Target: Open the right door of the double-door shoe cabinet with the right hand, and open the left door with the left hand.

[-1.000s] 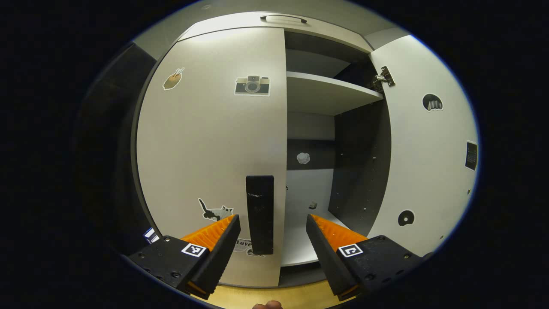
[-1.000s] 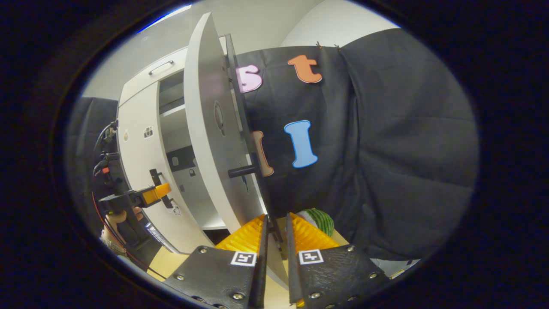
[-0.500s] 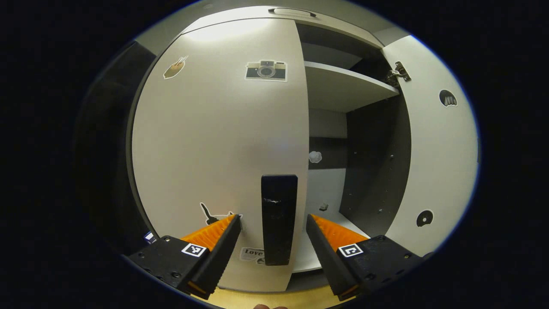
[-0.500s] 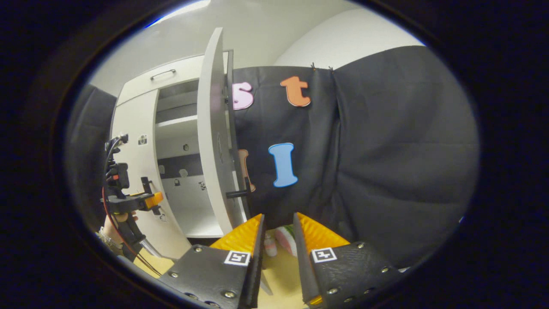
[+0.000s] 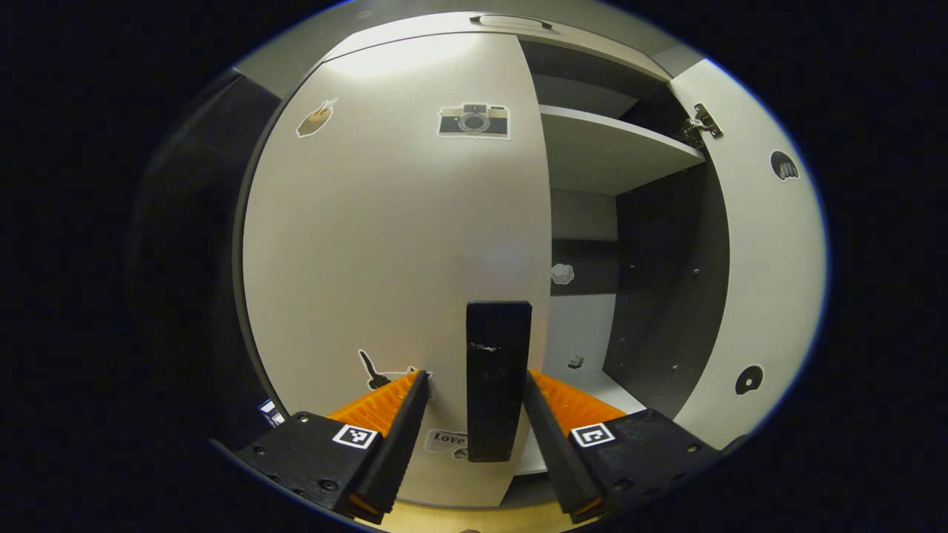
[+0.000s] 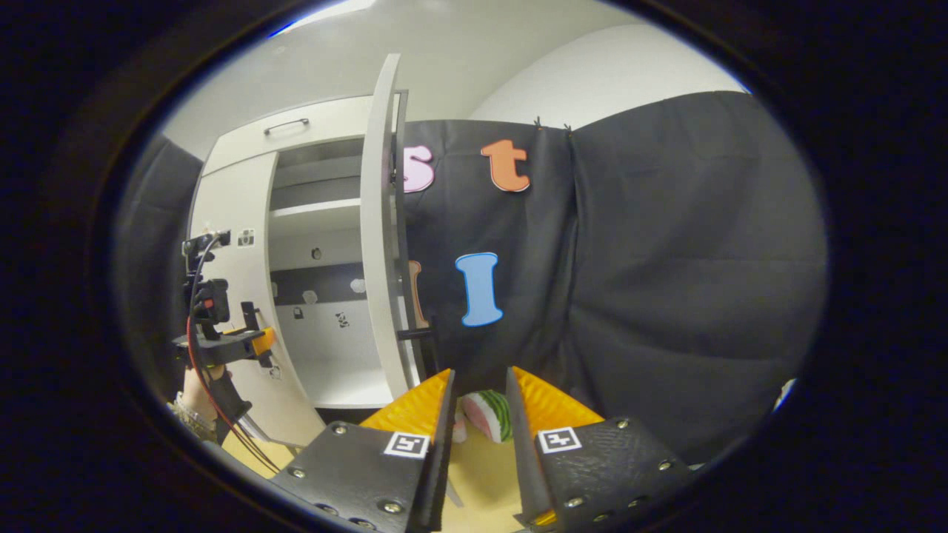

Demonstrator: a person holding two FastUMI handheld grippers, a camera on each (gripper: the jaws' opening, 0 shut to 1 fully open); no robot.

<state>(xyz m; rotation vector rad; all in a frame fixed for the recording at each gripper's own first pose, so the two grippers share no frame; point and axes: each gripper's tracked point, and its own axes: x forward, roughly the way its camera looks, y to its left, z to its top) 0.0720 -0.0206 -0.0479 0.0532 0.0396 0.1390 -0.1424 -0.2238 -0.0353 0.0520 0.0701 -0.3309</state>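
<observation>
The shoe cabinet's left door [image 5: 392, 244] stands closed, with stickers on its face. Its black upright handle [image 5: 498, 385] lies between the fingers of my left gripper [image 5: 475, 379], which is open; the right finger touches the handle's edge and a gap shows on the left side. The right door [image 5: 763, 244] is swung wide open, baring a shelf [image 5: 607, 148]. In the right gripper view this door [image 6: 381, 244] shows edge-on, its handle [image 6: 415, 334] pointing right. My right gripper [image 6: 479, 377] sits below it, slightly open, holding nothing. The left gripper [image 6: 259, 342] shows at the left door, held by a hand.
A watermelon-slice toy [image 6: 489, 414] lies on the wooden surface just beyond my right fingers. The black cloth wall [image 6: 652, 281] hangs close behind the open right door. A drawer with a bar handle [image 5: 511, 21] tops the cabinet.
My right gripper let go of the right door's edge and drew back, fingers parting a little. My left gripper moved in until the left door's handle lay between its fingers, which narrowed.
</observation>
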